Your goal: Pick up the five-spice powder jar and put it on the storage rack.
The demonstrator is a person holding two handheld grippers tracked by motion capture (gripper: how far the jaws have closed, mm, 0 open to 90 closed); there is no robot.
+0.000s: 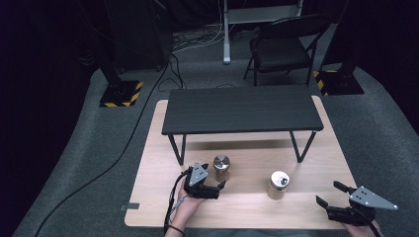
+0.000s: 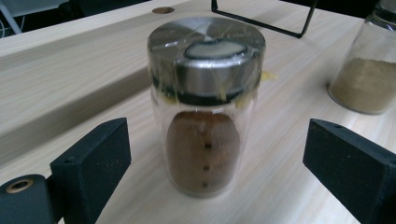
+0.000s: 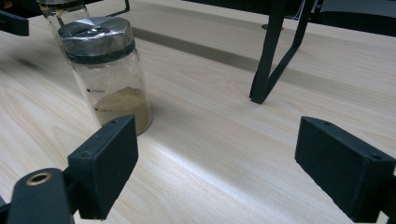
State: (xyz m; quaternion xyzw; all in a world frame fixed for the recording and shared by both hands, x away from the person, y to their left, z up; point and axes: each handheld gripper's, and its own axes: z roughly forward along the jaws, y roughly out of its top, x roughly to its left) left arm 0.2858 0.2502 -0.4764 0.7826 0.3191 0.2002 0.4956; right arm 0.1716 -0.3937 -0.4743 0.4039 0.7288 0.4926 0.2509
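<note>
Reaching at the near-left of the wooden board [image 1: 148, 197], the left gripper [image 1: 221, 185] has its jaws spread wide, nothing pinched. In the left gripper view the brown-powder jar [image 2: 205, 140] stands upright between the two black jaws with clear gaps on both sides, so no pad contact; its steel lid [image 2: 206, 51] is on, and the glass is slightly blurred. From the high view that jar [image 1: 221, 167] sits at about 12 o'clock from the left gripper, just beyond its tips, and just in front of the left legs of the black bench [image 1: 239, 111]. The tan-powder jar [image 1: 279, 185] stands upright at roughly 3 o'clock from the brown one, well apart from it, near the board's middle front. The right gripper [image 1: 328, 194] sits at the near-right corner of the board, jaws also spread, holding nothing and touching nothing. In the right gripper view the tan-powder jar [image 3: 109, 79] is at about 10 o'clock, beyond the left jaw rather than between the jaws, with a bench leg [image 3: 271, 60] at about 1 o'clock.
</note>
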